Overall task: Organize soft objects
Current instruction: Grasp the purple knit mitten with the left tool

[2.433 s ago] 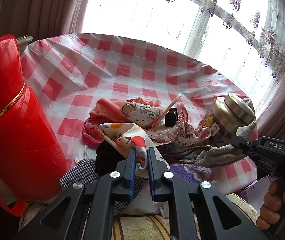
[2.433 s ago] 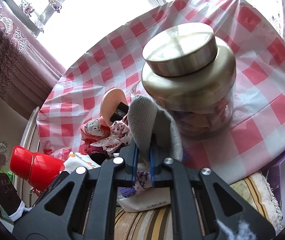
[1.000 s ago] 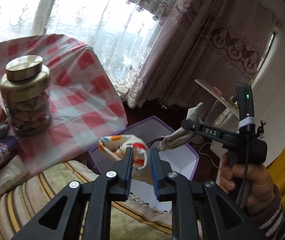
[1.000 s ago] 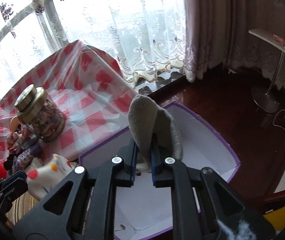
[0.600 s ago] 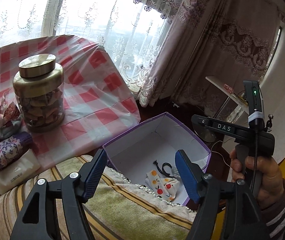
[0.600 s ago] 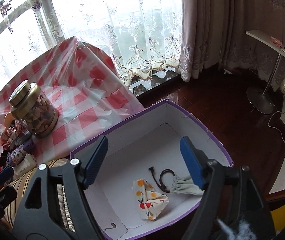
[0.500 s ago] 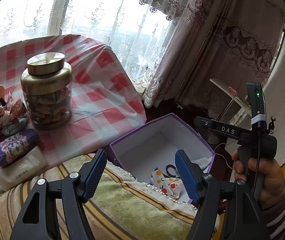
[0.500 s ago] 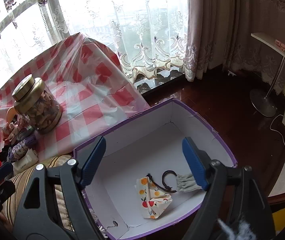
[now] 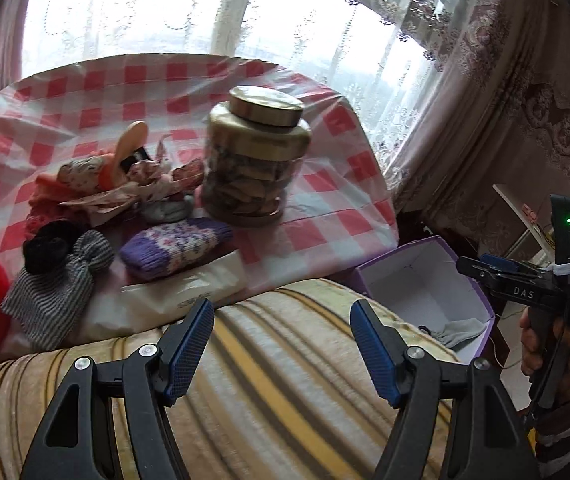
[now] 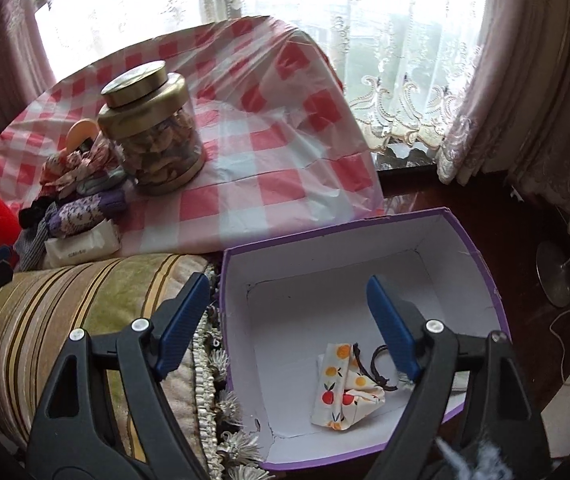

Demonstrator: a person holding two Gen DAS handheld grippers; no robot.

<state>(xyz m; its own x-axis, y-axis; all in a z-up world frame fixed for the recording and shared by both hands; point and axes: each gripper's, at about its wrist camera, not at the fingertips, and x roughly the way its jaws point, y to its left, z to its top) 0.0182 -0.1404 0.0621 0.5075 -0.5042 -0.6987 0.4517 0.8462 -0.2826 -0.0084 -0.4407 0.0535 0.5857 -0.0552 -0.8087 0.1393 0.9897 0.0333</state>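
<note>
Beside the jar (image 9: 259, 156), on the worktop (image 9: 325, 200): soft items heaped, mitten (image 9: 177, 246) and striped cloth (image 9: 61, 284) nearest the cushion (image 9: 285, 380), presumably awaiting collection. Below the jar, off the worktop edge: purple box (image 10: 481, 276) set low, evidently as the receiving bin. Left gripper (image 9: 283, 346) spread wide, holding nothing, aimed toward the heap. Right gripper (image 10: 289, 322) likewise released, empty, over the box. Fruit-print cloth (image 10: 343, 394) and dark cord on the box floor, visible only from the right wrist; left wrist view gives a grey cloth (image 9: 459, 330) there instead, plus the heap in detail.
</note>
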